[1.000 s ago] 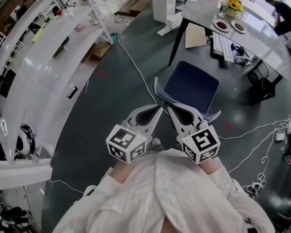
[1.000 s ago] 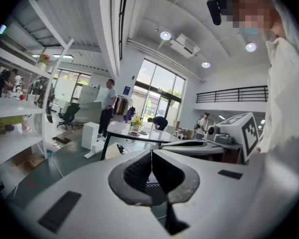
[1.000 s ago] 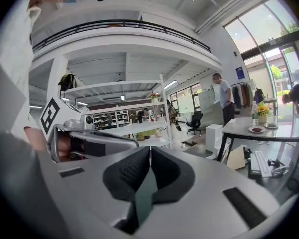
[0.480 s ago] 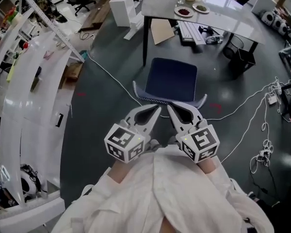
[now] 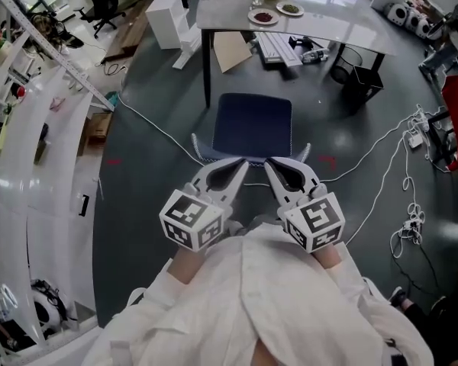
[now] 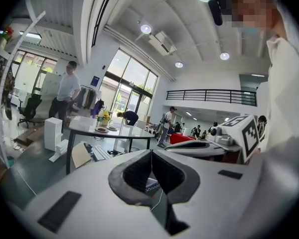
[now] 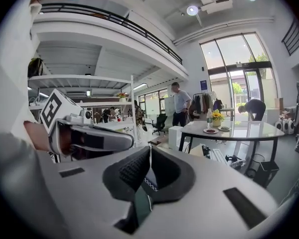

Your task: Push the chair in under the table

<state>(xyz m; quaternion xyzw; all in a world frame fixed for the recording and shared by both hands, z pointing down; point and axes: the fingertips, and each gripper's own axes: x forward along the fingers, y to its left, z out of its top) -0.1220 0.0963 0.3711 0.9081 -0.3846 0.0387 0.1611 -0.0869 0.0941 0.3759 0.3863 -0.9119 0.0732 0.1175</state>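
Note:
A chair with a dark blue seat [image 5: 253, 122] stands on the grey floor just in front of me, its backrest [image 5: 214, 156] nearest me. Past it stands the grey table [image 5: 328, 20], which carries two plates and flowers; the seat is outside the table's edge. My left gripper [image 5: 243, 166] and right gripper [image 5: 268, 166] are side by side at the backrest's top edge, both shut and empty. Whether they touch it I cannot tell. In the left gripper view the jaws [image 6: 151, 157] meet, with the table [image 6: 107, 131] ahead. The right gripper view shows its shut jaws [image 7: 149, 152] and the table [image 7: 239, 129].
A white box [image 5: 168, 12] stands left of the table; a black bin [image 5: 357, 81] and loose items lie under it. White cables [image 5: 149, 124] cross the floor left and right of the chair. A long white bench [image 5: 30, 128] curves along the left. People stand beyond the table.
The view has swung so that the chair and table now lie straight ahead. Both grippers, still shut, have come closer to the chair's backrest.

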